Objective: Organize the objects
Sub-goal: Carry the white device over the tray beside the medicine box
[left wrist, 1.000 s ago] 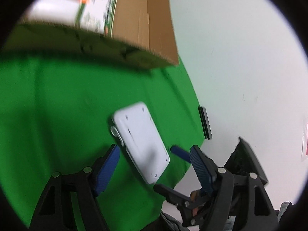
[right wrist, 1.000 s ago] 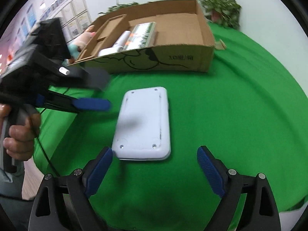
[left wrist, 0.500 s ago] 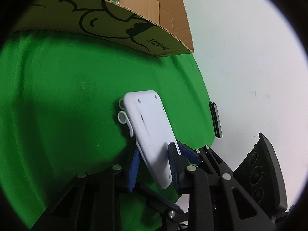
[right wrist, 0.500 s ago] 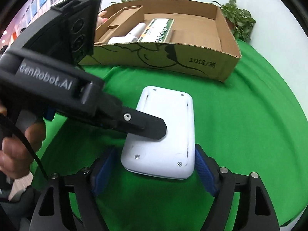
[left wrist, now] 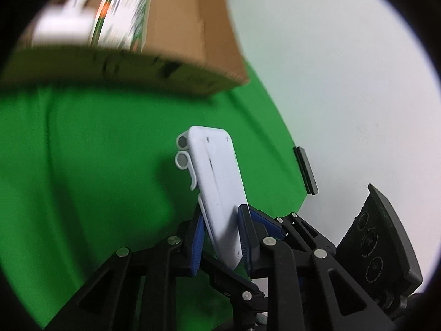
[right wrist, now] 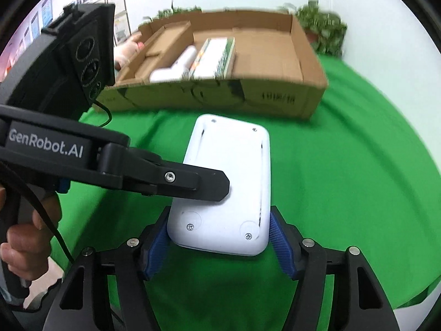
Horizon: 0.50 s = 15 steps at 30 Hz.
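A flat white plastic device [right wrist: 231, 182] with rounded corners and screws is held above the green cloth. My right gripper [right wrist: 220, 241] is shut on its near end, blue pads on both long sides. My left gripper [left wrist: 222, 244] is shut on its thin left edge, and in the left wrist view the white device [left wrist: 217, 182] stands on edge between the blue pads. The left gripper also shows in the right wrist view [right wrist: 204, 183], reaching in from the left over the device.
An open cardboard box [right wrist: 278, 96] stands behind on the green cloth [right wrist: 344, 182], holding a white bottle [right wrist: 176, 66] and a green-and-white carton [right wrist: 215, 55]. Potted plants [right wrist: 322, 30] stand behind it. A small black block [left wrist: 306, 169] sits at the cloth's right edge.
Both grippers have closed on the white device, and it has come up off the cloth. The view toward the box has shifted and blurred.
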Motion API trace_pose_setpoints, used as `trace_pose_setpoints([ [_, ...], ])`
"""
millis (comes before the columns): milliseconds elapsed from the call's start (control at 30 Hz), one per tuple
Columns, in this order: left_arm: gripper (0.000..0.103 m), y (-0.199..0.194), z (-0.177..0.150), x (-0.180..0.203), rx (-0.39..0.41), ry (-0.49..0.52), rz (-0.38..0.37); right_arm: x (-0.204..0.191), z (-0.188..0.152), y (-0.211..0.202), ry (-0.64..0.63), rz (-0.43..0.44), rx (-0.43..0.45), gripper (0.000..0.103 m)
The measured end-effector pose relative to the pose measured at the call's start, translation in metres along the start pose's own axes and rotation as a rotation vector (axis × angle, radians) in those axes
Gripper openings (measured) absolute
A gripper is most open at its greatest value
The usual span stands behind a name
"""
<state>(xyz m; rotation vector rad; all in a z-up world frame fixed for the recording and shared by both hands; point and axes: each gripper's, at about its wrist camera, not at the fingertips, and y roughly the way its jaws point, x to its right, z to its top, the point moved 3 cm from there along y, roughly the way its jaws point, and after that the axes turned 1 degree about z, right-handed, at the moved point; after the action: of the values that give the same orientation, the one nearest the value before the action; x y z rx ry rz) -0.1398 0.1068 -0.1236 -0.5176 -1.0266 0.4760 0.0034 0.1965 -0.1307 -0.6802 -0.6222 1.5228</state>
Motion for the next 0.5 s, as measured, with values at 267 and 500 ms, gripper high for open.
trace_pose_setpoints([
  [267,0.02,-0.071,0.044,0.048,0.205,0.174,0.068,-0.024,0.06,-0.046,-0.101,-0.043,0.25,0.063],
  [500,0.02,-0.06,0.065,0.075,0.235,0.211,0.134,-0.024,0.105,-0.042,-0.068,0.042,0.291,0.063],
])
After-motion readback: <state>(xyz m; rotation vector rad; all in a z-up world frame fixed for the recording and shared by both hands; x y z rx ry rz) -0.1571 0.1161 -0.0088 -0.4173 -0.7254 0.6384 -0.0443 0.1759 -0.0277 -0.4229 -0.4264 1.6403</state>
